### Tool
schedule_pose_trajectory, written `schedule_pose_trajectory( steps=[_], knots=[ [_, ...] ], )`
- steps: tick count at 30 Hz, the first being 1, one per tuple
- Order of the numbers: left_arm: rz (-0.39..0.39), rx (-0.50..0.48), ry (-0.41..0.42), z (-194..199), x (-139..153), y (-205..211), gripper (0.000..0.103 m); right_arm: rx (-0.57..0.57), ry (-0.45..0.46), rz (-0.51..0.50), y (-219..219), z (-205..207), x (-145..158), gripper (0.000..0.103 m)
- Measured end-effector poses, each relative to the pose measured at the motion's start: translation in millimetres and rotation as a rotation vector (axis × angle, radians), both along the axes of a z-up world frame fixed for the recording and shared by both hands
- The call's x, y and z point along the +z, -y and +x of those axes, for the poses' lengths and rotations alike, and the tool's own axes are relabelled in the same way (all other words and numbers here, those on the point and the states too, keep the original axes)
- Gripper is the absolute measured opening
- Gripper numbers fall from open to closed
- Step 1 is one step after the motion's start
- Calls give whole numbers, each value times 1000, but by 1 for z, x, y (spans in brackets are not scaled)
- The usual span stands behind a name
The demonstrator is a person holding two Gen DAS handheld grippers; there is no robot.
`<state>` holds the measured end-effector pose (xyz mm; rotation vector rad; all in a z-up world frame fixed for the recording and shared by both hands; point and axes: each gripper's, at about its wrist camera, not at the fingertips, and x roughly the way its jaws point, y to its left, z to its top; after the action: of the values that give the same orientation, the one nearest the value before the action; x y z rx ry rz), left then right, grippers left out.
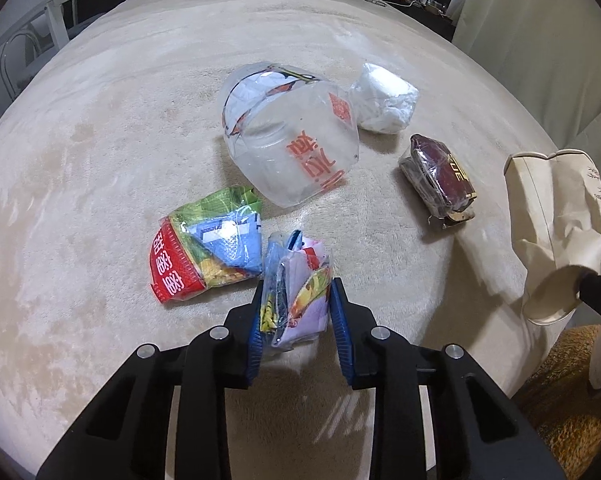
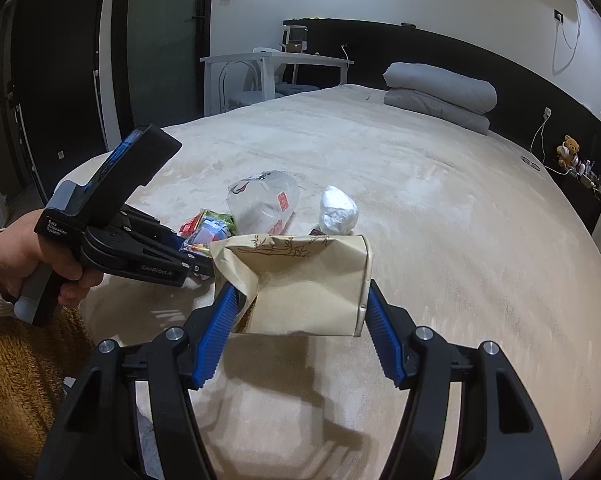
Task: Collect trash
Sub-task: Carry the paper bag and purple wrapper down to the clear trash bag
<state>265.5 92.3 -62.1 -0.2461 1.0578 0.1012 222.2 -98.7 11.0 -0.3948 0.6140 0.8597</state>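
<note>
On the beige bed, the left gripper is clamped on a crumpled wrapper beside a red-green packet. The right gripper grips a paper bag held above the bed's near edge.

Crumpled colourful wrapper standing pinched upright on the beige bed, red-green snack bag just beside, clear plastic bag, white wad, maroon packet, creased paper cup held aloft.
</note>
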Motion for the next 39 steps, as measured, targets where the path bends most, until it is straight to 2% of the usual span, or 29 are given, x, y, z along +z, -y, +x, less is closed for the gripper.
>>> schedule_pose_trajectory(
  steps=[5,16,39],
  knots=[
    [-12,6,22,1,7,3,28,-18,-9,4,6,-3,-1,63],
    [-32,-6,74,-41,29,10,28,-65,-44,19,18,-19,-6,63],
    [-69,-43,130,-134,54,62,28,-100,-102,47,42,-96,-10,63]
  ],
)
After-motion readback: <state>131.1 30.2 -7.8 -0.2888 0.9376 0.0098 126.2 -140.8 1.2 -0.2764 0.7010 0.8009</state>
